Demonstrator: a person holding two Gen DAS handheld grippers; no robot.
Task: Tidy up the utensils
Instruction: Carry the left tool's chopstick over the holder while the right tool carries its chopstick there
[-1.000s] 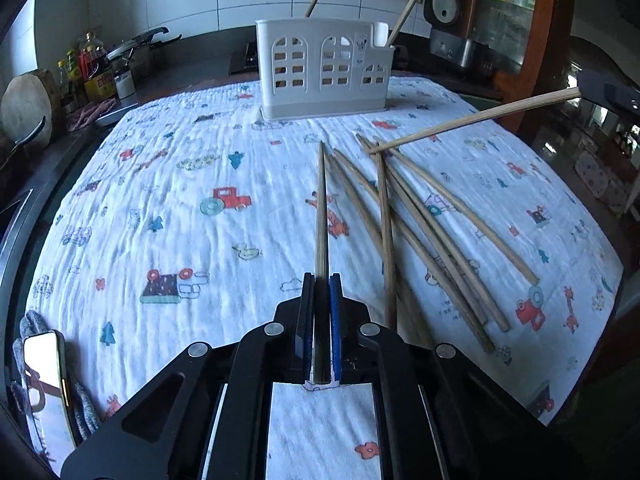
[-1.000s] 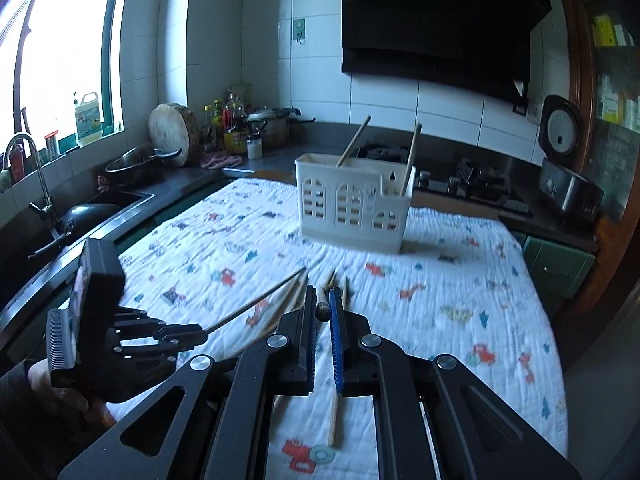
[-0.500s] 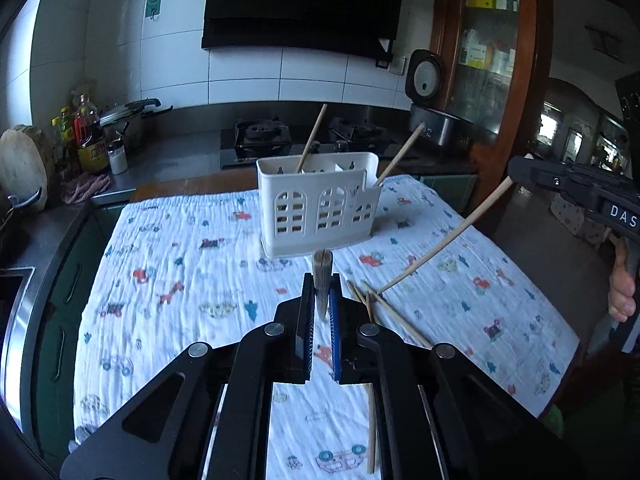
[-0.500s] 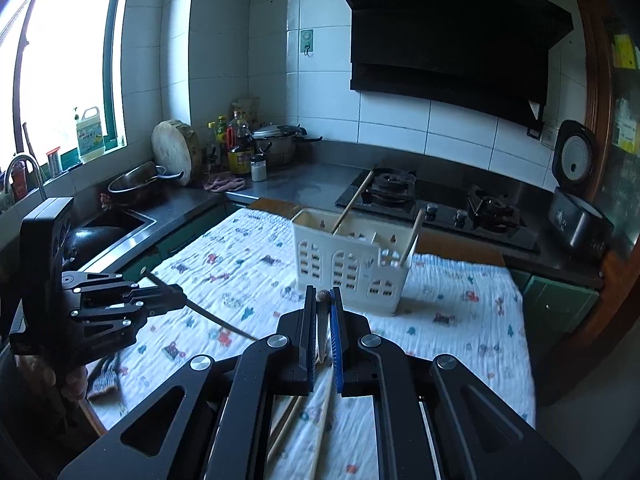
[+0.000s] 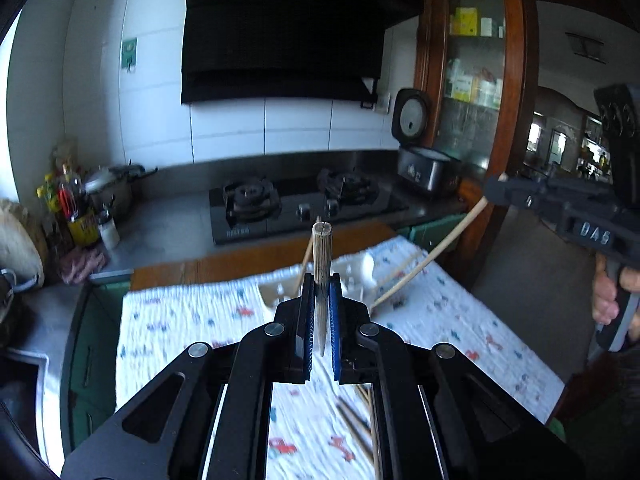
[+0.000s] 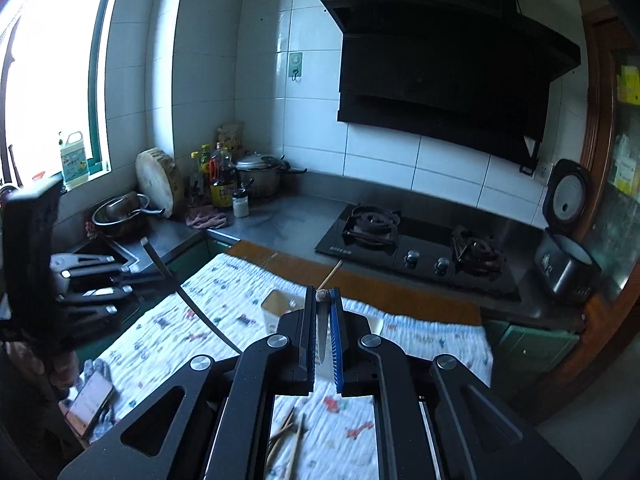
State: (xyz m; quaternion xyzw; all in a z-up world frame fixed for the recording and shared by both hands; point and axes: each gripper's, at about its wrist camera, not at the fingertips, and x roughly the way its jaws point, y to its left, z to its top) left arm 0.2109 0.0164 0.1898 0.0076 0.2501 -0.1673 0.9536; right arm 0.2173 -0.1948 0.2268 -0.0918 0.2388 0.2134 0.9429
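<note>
My left gripper [image 5: 321,286] is shut on a wooden chopstick [image 5: 322,256] that points end-on at the camera, high above the table. My right gripper [image 6: 322,298] is shut on another chopstick [image 6: 322,295], also end-on; it shows in the left wrist view [image 5: 428,260] slanting down toward the white utensil holder [image 5: 360,270]. The holder sits on the patterned cloth [image 5: 192,320], partly hidden behind my fingers, with chopsticks standing in it; it also shows in the right wrist view [image 6: 278,306]. Several loose chopsticks [image 5: 356,428] lie on the cloth below.
A gas hob [image 5: 300,204] and a rice cooker [image 5: 424,160] stand on the counter behind the table. Bottles and a pot [image 6: 256,176] are at the back left, a sink [image 6: 108,248] further left. A phone [image 6: 90,402] lies at the cloth's near left edge.
Both grippers have risen and tilted up with their chopsticks, so the table dropped low in view. The right chopstick now slants down toward the holder.
</note>
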